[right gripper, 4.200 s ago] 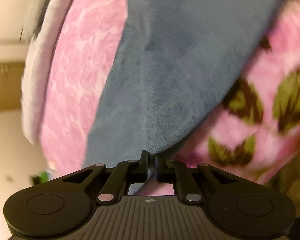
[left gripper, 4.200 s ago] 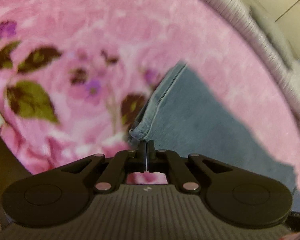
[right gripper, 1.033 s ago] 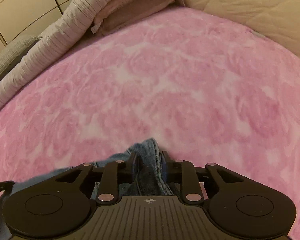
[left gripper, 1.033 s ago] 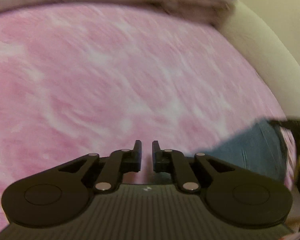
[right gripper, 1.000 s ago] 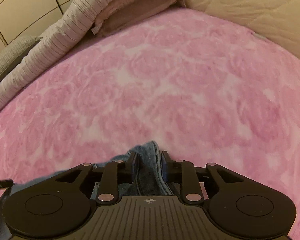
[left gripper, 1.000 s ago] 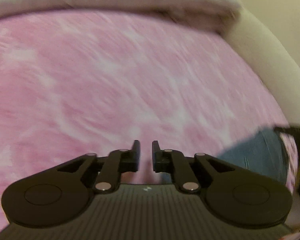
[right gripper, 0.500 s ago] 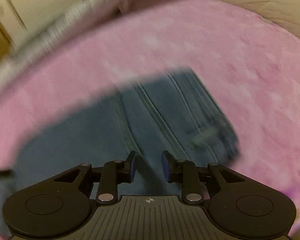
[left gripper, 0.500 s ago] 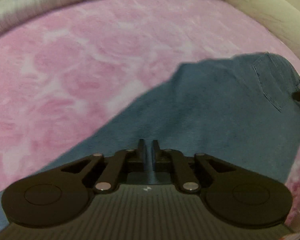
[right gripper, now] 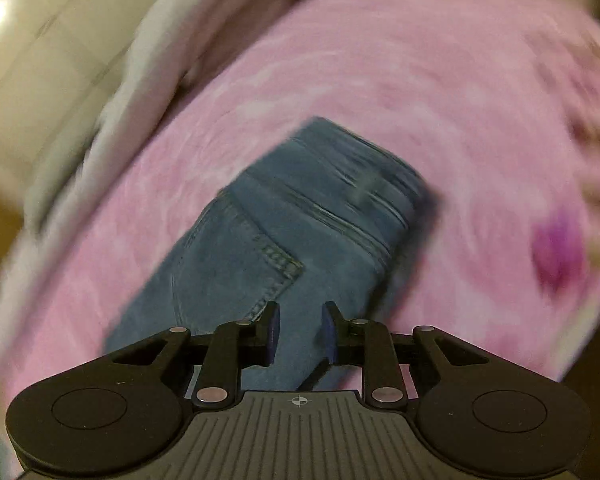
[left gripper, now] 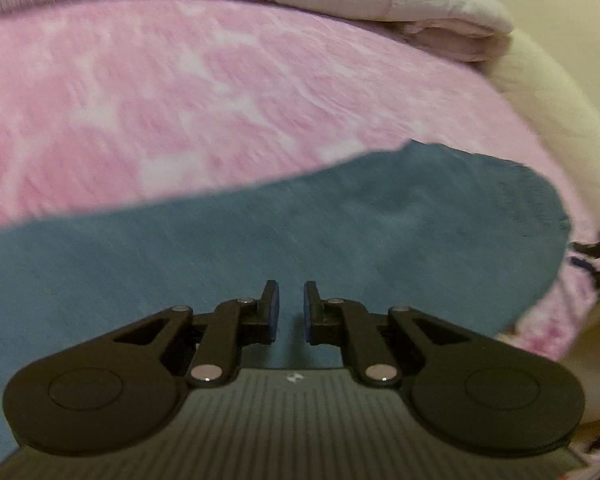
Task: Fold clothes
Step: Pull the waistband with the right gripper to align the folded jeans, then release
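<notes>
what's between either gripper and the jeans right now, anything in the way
Nothing visible. The jeans lie flat on the pink blanket, right in front of the open left gripper. In the right wrist view the open right gripper hangs over the pocket end with only bare denim ahead.

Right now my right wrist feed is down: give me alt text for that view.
The right gripper hangs open over blue jeans that lie flat on a pink floral blanket, a back pocket showing just ahead of the fingertips. Nothing is between the jaws. Pale folded bedding lies at upper left; the picture is motion-blurred.
</notes>
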### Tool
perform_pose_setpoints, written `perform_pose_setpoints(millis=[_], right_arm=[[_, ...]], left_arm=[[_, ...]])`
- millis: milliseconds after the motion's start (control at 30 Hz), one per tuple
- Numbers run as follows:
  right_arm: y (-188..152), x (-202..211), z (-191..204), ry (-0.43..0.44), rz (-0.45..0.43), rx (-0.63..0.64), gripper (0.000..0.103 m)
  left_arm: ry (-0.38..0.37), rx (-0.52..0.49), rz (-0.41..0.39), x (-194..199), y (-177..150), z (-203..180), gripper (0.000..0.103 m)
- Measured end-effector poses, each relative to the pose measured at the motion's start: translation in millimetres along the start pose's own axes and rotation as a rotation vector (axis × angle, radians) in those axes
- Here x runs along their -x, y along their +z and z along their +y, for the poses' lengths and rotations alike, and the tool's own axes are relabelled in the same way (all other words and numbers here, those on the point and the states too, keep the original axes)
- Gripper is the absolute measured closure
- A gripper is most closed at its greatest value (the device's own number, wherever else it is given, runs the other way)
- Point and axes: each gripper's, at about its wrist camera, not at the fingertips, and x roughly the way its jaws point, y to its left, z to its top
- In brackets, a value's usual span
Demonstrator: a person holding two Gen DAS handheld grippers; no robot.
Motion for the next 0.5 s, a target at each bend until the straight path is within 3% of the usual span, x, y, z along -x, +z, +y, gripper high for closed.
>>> perform_pose_setpoints(millis=[100, 267, 367, 433, 500], right_arm=[[-6.9, -1.1, -29.5, 0.07, -0.072, -0.16, 0.079], [-7.5, -18.0, -56.3, 0.133, -0.107, -0.254, 0.079], [-10.7, -26.5, -62.2, 0.161, -0.136, -0.219, 0.079], [-13.5, -28.5, -62.4, 0.172, -0.166, -0.158, 0.096], [-17.4, -23.9, -53.9, 0.159, -0.212, -0.07, 0.099]], left_arm=[[-0.059, 0.013, -0.01, -6.7, -19.1, 9.9, 0.095], [-0.168, 0.041, -0.078, -3.7, -37.8, 30.8, 0.094], [-0.201, 0.039, -0.123, 0.5, -46.8, 41.3, 0.094], [-0.192, 0.035, -0.164, 7.3, -55.1, 48.8, 0.094], [-0.182, 0.032, -0.206, 14.1, -63.4, 56.2, 0.094]])
